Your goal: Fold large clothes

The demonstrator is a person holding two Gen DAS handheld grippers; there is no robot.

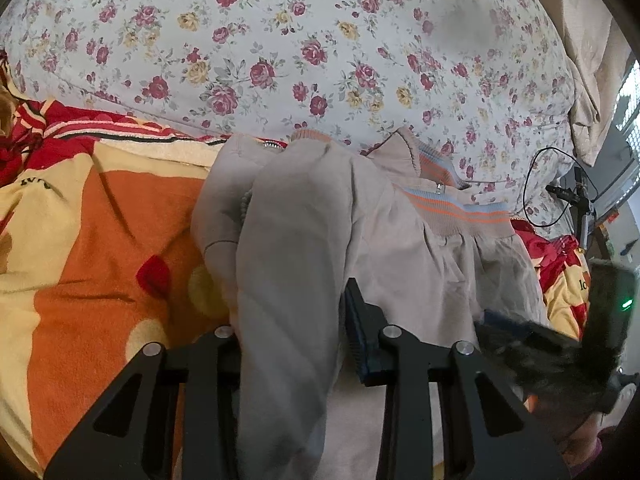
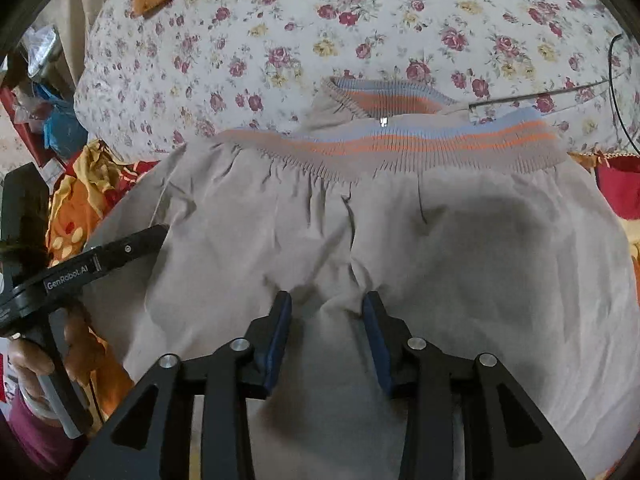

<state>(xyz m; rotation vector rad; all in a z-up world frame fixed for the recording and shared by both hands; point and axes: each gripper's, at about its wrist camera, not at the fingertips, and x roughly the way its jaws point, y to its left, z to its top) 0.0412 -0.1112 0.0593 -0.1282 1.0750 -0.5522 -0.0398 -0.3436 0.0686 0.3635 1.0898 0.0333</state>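
A large beige-grey jacket (image 2: 460, 240) with an orange and blue striped ribbed hem (image 2: 400, 144) lies spread on the bed. In the left wrist view a thick sleeve of the jacket (image 1: 288, 248) hangs between my left gripper's fingers (image 1: 362, 320); the left finger is hidden behind the cloth, and the jaws stand wide around the sleeve. My right gripper (image 2: 327, 308) is open, its blue-padded fingertips resting on the jacket's body with a bunched fold between them. The left gripper's body (image 2: 100, 260) shows at the left of the right wrist view.
A floral quilt (image 1: 320, 60) is piled behind the jacket. An orange, red and yellow blanket (image 1: 100, 240) covers the bed to the left. A black cable and stand (image 1: 568, 200) are at the far right. Clutter (image 2: 48, 112) sits beside the bed.
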